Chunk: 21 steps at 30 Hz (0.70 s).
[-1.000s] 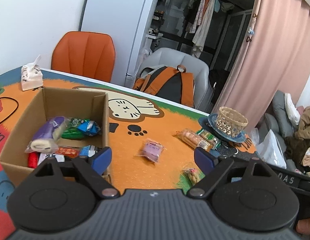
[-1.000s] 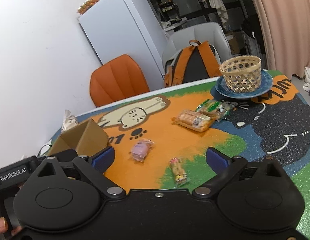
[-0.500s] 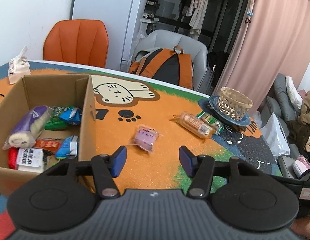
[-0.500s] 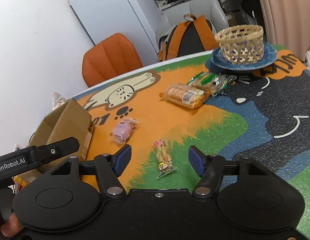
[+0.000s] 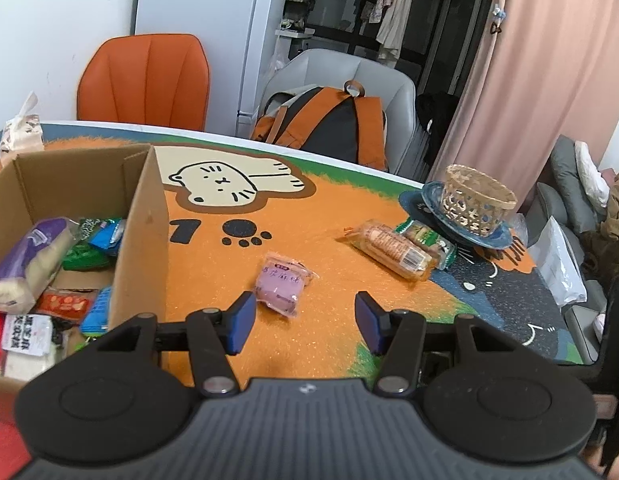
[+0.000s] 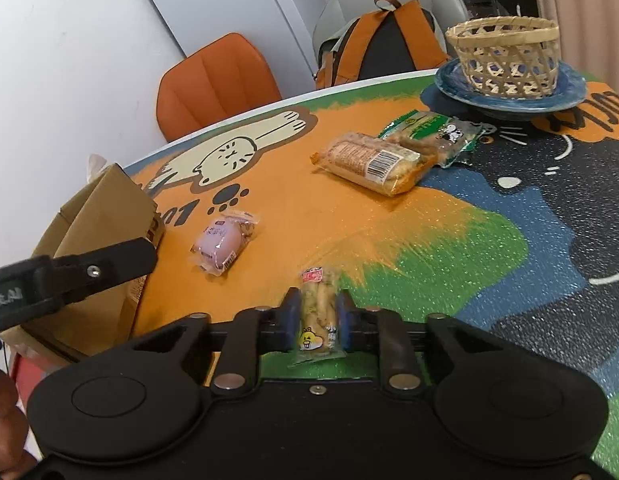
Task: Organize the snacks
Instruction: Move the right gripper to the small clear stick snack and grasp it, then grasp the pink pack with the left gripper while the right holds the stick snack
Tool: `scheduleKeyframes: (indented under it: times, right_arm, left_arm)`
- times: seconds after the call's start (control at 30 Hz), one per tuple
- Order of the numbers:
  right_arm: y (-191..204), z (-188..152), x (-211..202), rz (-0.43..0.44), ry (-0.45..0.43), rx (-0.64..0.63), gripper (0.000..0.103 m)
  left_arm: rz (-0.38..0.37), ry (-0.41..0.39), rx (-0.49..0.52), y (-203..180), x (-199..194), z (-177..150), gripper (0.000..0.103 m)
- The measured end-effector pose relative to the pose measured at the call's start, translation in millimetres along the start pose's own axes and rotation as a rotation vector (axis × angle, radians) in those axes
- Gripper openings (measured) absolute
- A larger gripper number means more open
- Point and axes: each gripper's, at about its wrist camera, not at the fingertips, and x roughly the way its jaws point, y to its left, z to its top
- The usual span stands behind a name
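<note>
A table covered by a cartoon mat in orange, green, blue and black, printed with a cream cat and black paw marks, fills both views. Behind it stand an orange padded chair, a white cabinet, a grey chair carrying an orange-and-black backpack, and a pink curtain on the right.

At the left edge of the table sits an open brown cardboard box already holding several wrapped snacks. Out on the orange area lies a small pink wrapped cake, with a longer orange-wrapped biscuit pack and a green-printed packet touching each other farther back, near a woven bamboo basket that stands on a blue plate.

The right tongs point down at the table near the border of orange and green, and their blue pads are clamped on a narrow clear packet of twisted yellow snack sticks, which lies flat on the mat.

The left tongs also tilt downward beside the box; their pads stand apart with nothing between them, and the pink cake lies just ahead of the left pad.
</note>
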Motion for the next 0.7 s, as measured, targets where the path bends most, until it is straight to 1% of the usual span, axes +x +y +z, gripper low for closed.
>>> scheduleKeyframes:
  times: [0.1, 0.3, 0.47, 0.7]
  right_arm:
    - [-2.9, 5.9, 1.6, -0.004, -0.011, 0.003, 0.02]
    - [-13.7, 17.6, 2.1, 0.029, -0.058, 0.038, 0.02]
    - [-22.0, 12.5, 11.4, 0.032, -0.052, 0.087, 0.021]
    - [-19.5, 10.7, 10.0, 0.022, -0.063, 0.078, 0.021]
  left_arm:
    - [0.0, 0.007, -0.001, 0.4, 10.0, 0.9, 0.054]
    - [0.012, 0.022, -0.003, 1.9, 33.2, 2.9, 0.054]
    - [0.041, 0.034, -0.007, 3.4, 54.3, 3.9, 0.054]
    - [0.095, 0.03, -0.035, 5.4, 76.5, 3.2, 0.054]
